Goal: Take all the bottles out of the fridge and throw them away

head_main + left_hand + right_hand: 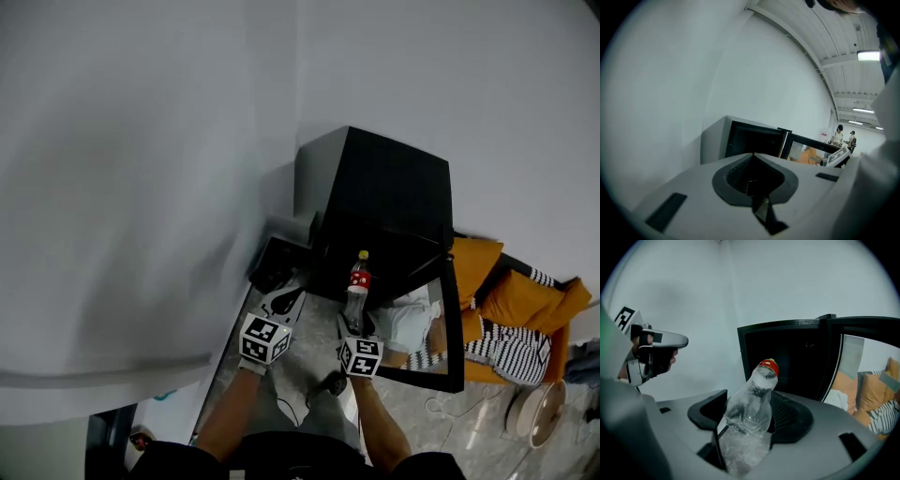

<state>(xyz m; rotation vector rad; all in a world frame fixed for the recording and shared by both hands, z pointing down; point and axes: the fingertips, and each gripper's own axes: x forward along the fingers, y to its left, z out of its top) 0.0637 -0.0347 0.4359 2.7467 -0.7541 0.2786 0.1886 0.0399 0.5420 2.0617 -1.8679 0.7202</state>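
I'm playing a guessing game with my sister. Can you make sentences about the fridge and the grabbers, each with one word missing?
The right gripper grips a clear plastic ___.
The left gripper holds nothing, and its jaws are ___.
The fridge is coloured ___.
Its glass door stands ___.
Missing words: bottle; shut; black; open.

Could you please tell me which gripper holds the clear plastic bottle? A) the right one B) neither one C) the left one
A: the right gripper has its jaws clamped on the clear plastic bottle, while the left gripper is shut on nothing.
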